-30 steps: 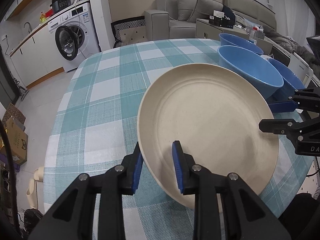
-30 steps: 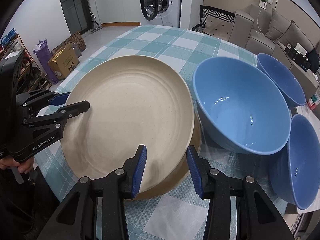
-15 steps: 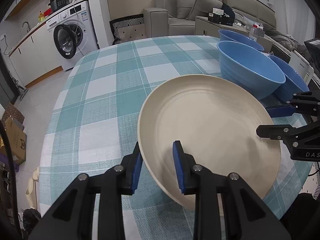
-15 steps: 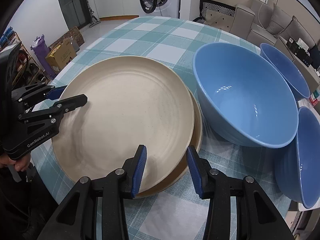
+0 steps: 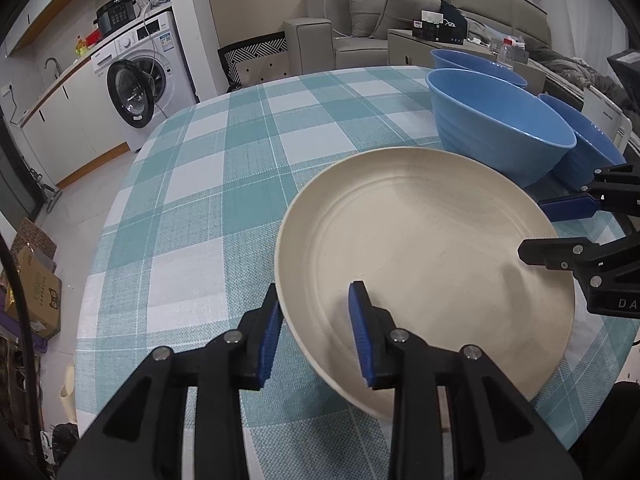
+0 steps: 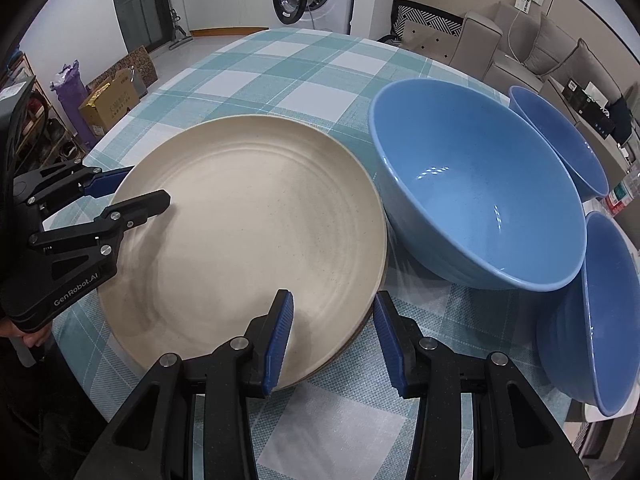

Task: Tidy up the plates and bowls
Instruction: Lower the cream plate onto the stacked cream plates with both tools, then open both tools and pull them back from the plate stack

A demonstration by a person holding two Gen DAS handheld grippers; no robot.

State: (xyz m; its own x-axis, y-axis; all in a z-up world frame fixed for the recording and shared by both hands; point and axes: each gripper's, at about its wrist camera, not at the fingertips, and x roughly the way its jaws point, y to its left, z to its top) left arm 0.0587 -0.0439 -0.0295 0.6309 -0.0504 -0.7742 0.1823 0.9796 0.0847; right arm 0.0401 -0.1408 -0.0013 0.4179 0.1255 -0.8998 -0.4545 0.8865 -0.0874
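On the teal-and-white checked tablecloth (image 5: 208,216) a cream plate (image 5: 424,248) sits on top of a second plate (image 6: 362,320), of which only a thin darker rim shows at the near right edge in the right wrist view. Three blue bowls stand just beside the stack: the large bowl (image 6: 476,196) close against the plate's rim, the far bowl (image 6: 560,140) partly hidden behind it, and the near bowl (image 6: 600,320) cut off at the frame's edge.

The left gripper (image 5: 316,320) straddles the plate's near rim, one blue pad outside and one over the inside; its jaws are opening, and the inner pad stands clear of the surface. The right gripper (image 6: 332,328) is parted around the opposite rim of the stack, pads not visibly pressing. A hand (image 6: 24,332) on the left gripper's handle is mostly hidden.

"GenRobot.AI" reads on the left gripper's body; on the right one only "DA" shows before the frame cuts it.

Beyond the table stand a washing machine (image 5: 140,88) with its door ajar, white cabinets, a grey sofa (image 5: 360,28) with cushions, and cardboard boxes (image 6: 112,100) on the tiled floor. Small labels on the machine are illegible.
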